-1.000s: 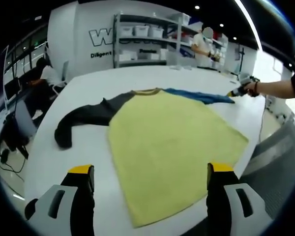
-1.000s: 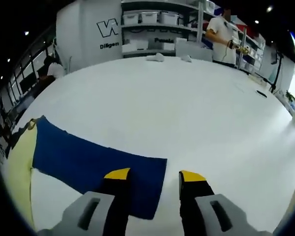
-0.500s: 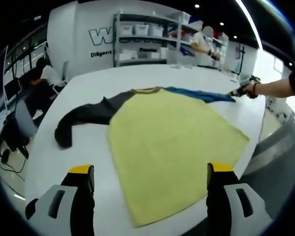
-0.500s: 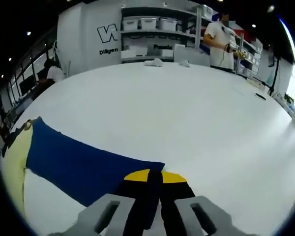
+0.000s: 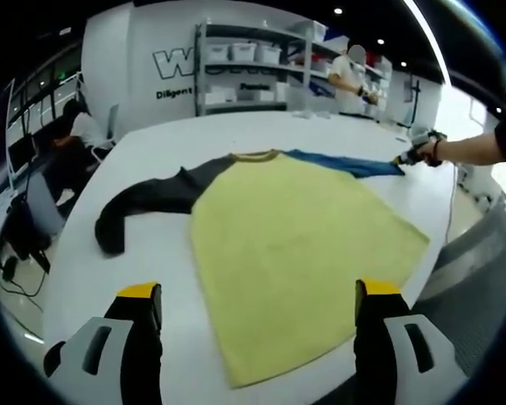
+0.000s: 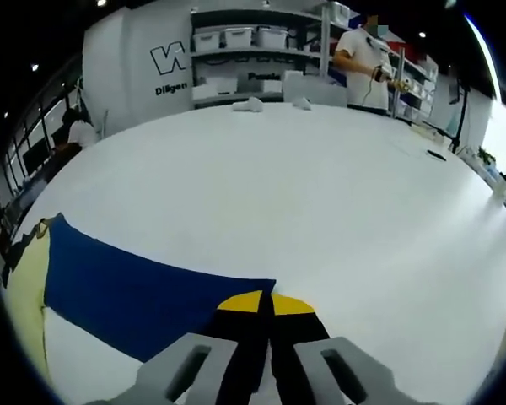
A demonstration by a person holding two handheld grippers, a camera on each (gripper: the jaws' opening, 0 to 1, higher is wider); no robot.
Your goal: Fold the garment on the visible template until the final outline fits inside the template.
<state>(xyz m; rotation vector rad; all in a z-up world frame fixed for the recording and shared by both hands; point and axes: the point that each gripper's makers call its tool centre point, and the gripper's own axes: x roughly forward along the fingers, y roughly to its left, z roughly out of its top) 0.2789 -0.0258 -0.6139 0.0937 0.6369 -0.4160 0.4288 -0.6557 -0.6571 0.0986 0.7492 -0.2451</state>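
**Right jaws closed on the blue cuff; the sleeve's length ran back toward the yellow body**

The left gripper (image 5: 257, 308) hovered above the near table (image 5: 152, 143) edge with its jaws wide apart and nothing between them, looking across the shirt (image 5: 295, 245). The shirt lay flat on the white table, hem toward the near edge and collar (image 5: 253, 156) toward the far side. Its dark sleeve (image 5: 139, 207) trailed off toward the table's left edge, cuff bent back toward the near edge. The yellow body filled the middle.

The blue sleeve (image 6: 143, 291) stretched straight out toward the right edge. The right gripper (image 6: 266, 304) was pinched shut on the cuff corner of that sleeve, yellow tips touching each other over the cloth. From those jaws the sleeve's long axis ran away to the left, back to the yellow shoulder (image 6: 25, 295).

Folding this sleeve in would likely mean carrying the cuff along that axis, over the body. The right gripper was at the cuff; the left was well apart from it, nearer the hem. No template outline could be made out on the table.
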